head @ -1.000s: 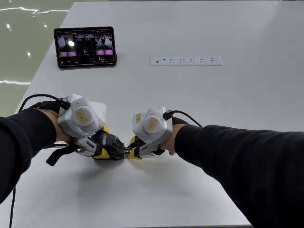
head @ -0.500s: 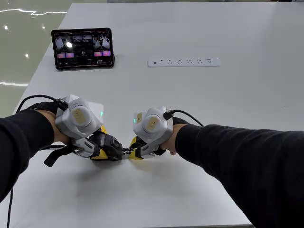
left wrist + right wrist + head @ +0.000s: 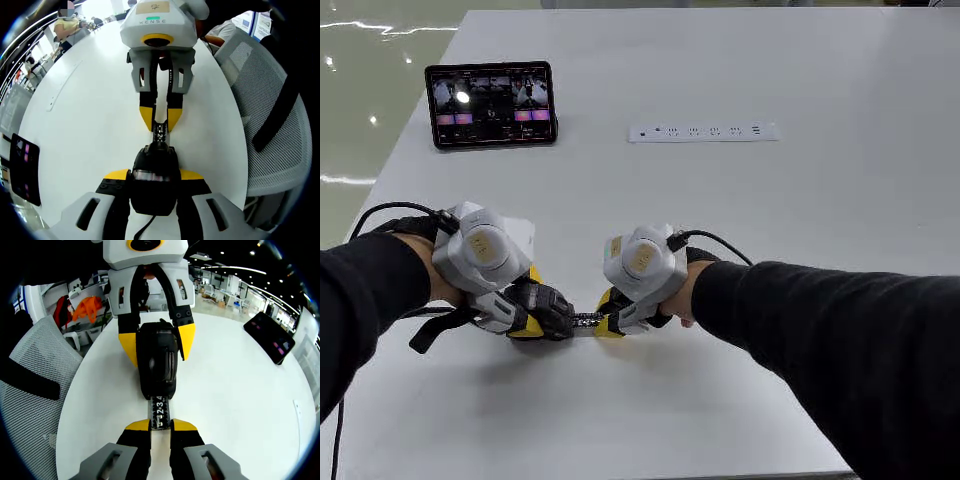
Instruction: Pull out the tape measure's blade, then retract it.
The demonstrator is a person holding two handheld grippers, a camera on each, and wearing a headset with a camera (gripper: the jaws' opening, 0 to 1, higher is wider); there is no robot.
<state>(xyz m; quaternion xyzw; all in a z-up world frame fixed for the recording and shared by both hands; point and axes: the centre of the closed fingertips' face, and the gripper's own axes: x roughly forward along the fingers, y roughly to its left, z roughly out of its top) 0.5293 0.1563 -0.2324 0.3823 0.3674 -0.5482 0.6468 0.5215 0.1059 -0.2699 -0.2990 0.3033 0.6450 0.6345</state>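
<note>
Left gripper [image 3: 154,175] jaws clamp tape measure [image 3: 157,360] case near worktop [image 3: 770,250] front edge; right gripper [image 3: 161,426] jaws pinch short blade [image 3: 160,412] tip. Risk: thin blade slips out, snaps back early.

1. One tape [image 3: 548,308], with one blade [image 3: 160,412] drawn a little out of it.
2. Two grippers: the left gripper [image 3: 155,174] at the tape's case, the right gripper [image 3: 161,425] at the blade's end.
3. One tablet [image 3: 491,103], beyond the tape to the left.
4. One power strip [image 3: 704,132], beyond the tape to the right.
5. One table [image 3: 740,230], under the tape.
6. One mesh chair [image 3: 265,100], on the person's side of the tape.
</note>
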